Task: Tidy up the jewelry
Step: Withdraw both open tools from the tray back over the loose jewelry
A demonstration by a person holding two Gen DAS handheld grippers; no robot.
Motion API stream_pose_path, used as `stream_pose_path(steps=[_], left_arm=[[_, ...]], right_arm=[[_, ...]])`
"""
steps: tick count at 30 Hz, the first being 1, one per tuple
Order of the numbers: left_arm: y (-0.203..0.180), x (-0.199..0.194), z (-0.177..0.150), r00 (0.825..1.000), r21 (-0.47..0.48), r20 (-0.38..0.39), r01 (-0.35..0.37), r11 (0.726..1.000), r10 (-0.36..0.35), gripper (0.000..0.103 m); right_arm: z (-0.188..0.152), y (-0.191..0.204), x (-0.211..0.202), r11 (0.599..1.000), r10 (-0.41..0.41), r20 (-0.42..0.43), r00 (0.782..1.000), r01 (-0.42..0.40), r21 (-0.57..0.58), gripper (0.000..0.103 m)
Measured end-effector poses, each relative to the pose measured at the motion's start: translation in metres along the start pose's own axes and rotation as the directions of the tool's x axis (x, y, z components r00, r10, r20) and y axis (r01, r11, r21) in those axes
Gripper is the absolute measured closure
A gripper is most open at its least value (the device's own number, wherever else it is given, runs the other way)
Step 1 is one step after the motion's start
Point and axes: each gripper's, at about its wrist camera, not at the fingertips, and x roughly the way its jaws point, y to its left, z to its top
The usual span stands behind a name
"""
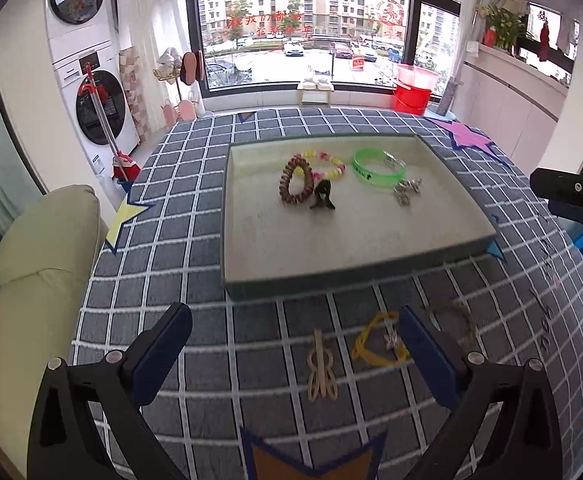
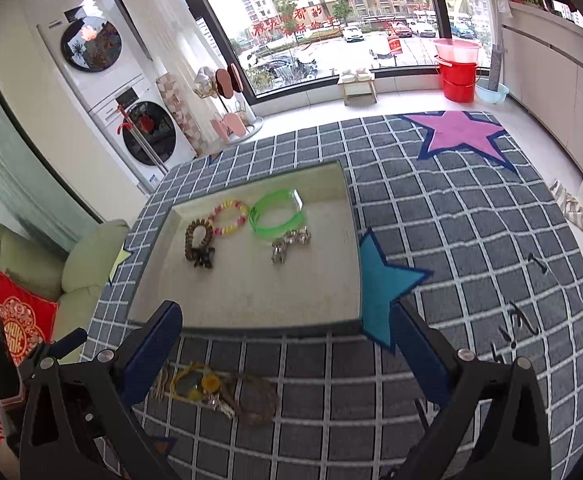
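Between your left gripper's [image 1: 295, 356] spread blue-padded fingers [image 1: 163, 354], which grasp nothing, a pale beige hair clip [image 1: 321, 368] lies flat on the grey checked carpet [image 1: 211, 208], its long axis running away from you, nearly in line with the fingers' reach. Just to its right, close against the right-hand finger, sits a yellow cord bracelet with a small silver charm [image 1: 379, 342], and beyond that finger a brown braided ring [image 1: 457, 320], blurred. Your right gripper [image 2: 287, 354] is likewise released and empty; from its view the same loose pieces bunch down by its left-hand finger [image 2: 153, 354], the yellow bracelet touching or overlapping the brown ring, so they lie off to its left rather than ahead. The left hand is judged the better placed for the clip: it lies centred in the gap and only needs a descent, and closing across its narrow width should suit that long axis. Farther out, the shallow grey-rimmed tray with a pale floor [image 1: 431, 254] rests on the carpet straight ahead of both grippers, already holding a brown wooden bead bracelet [image 1: 295, 180], a pink-and-yellow bead bracelet [image 1: 329, 162], a translucent green band [image 1: 377, 168], a dark claw clip [image 1: 323, 196] and a silver chain piece [image 1: 405, 190]. The near half of the tray floor is bare, a fair landing spot for what remains outside.
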Motion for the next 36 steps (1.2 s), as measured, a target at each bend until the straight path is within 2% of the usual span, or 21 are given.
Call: stream_pose_path(steps=[18,27,36], left_arm=[[0.022,-0.002,-0.049,0.998,-0.031,-0.049,0.031,0.999,-0.033,0.0],[0.023,0.008,-0.063,0.995,-0.009,-0.08,0.066,0.998,-0.066,0.0],[0.022,0.025,-0.058,0.992,0.003,-0.106,0.071,0.997,-0.07,0.0]], right_arm=[[-0.053,0.005,0.001,1.0,-0.023,-0.098,0.995,0.023,0.0,0.0],[-0.082,0.023,0.015,0.995,-0.067,-0.158,0.985,0.055,-0.079,0.0],[-0.088,0.027,0.03,0.989,-0.113,-0.181,0.977,0.094,-0.111,0.018]])
